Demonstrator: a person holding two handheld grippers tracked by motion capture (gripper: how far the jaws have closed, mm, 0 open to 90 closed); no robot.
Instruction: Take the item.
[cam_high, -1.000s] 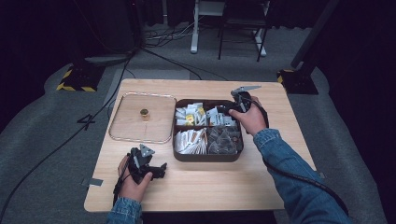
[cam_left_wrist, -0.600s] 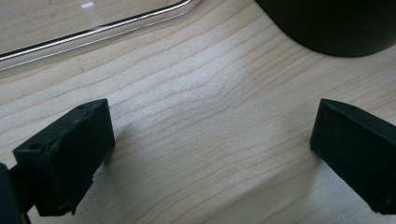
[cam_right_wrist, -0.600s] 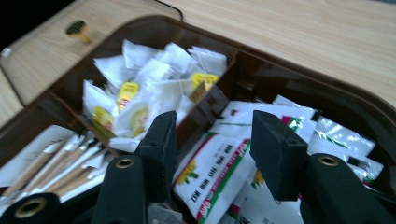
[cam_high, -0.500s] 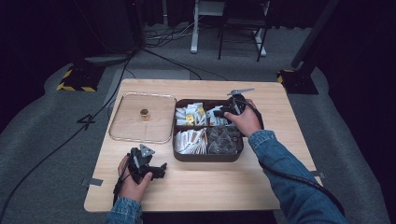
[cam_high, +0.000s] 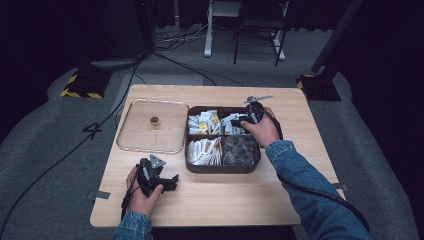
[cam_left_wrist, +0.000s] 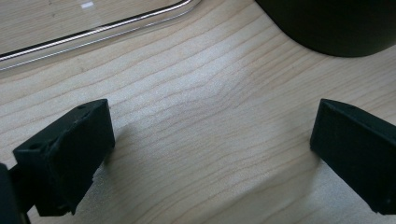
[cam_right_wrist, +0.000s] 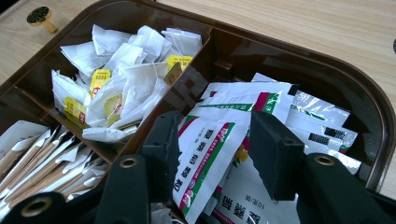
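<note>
Risk: right claw (cam_right_wrist: 212, 154), half-spread, is straddling several sachets (cam_right_wrist: 210, 154) at box's (cam_high: 222, 167) 1 o'clock; could be grabbing extras.

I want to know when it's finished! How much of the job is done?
Done: the clear lid is off and lies on the table beside the brown box. In hand: the right gripper is down in the box, jaws open around a white packet. Left: closing on it and lifting. The left gripper rests open on the table.
</note>
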